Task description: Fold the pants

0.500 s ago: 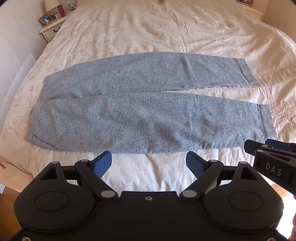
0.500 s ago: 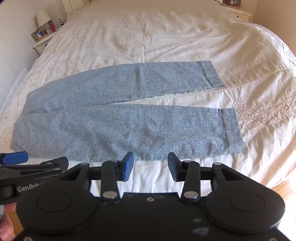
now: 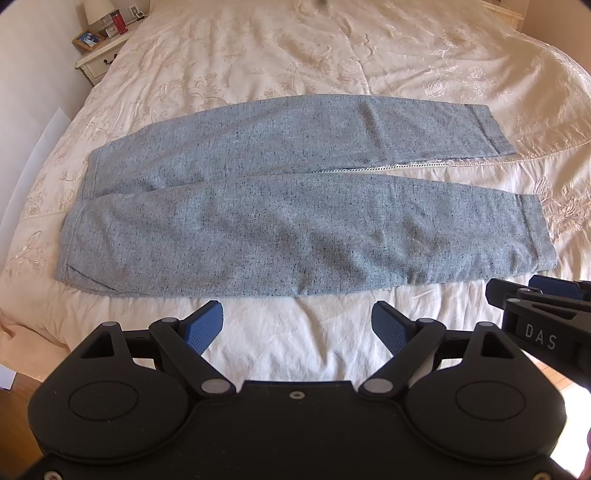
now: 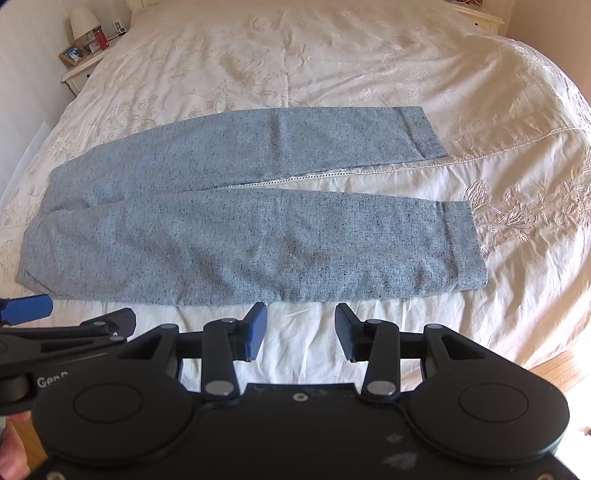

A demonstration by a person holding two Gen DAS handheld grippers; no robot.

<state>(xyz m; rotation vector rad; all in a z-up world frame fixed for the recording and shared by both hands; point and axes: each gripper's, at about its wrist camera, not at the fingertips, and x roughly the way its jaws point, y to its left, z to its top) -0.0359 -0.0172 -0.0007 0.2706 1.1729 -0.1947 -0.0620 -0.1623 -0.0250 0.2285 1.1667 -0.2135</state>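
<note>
Grey-blue speckled pants (image 3: 295, 221) lie flat across a cream bedspread (image 3: 332, 55), waistband to the left, the two legs side by side with cuffs to the right. In the right wrist view the pants (image 4: 240, 240) look the same. My left gripper (image 3: 297, 321) hovers just short of the near leg's lower edge, near its middle, jaws wide open with nothing between them. My right gripper (image 4: 301, 325) hangs open over bare sheet below the near leg's right half, holding nothing. Its fingers (image 3: 535, 306) show at the right edge of the left wrist view.
A white nightstand (image 3: 99, 62) with a lamp and photo frame stands at the bed's far left. Another nightstand (image 4: 484, 18) is at the far right. Wooden floor (image 4: 565, 362) shows past the bed's near edge. A person's hand (image 4: 11, 454) holds the left gripper.
The pants sit a touch farther up in both views, so both grippers have eased back slightly. Nothing was gripped or let go.
</note>
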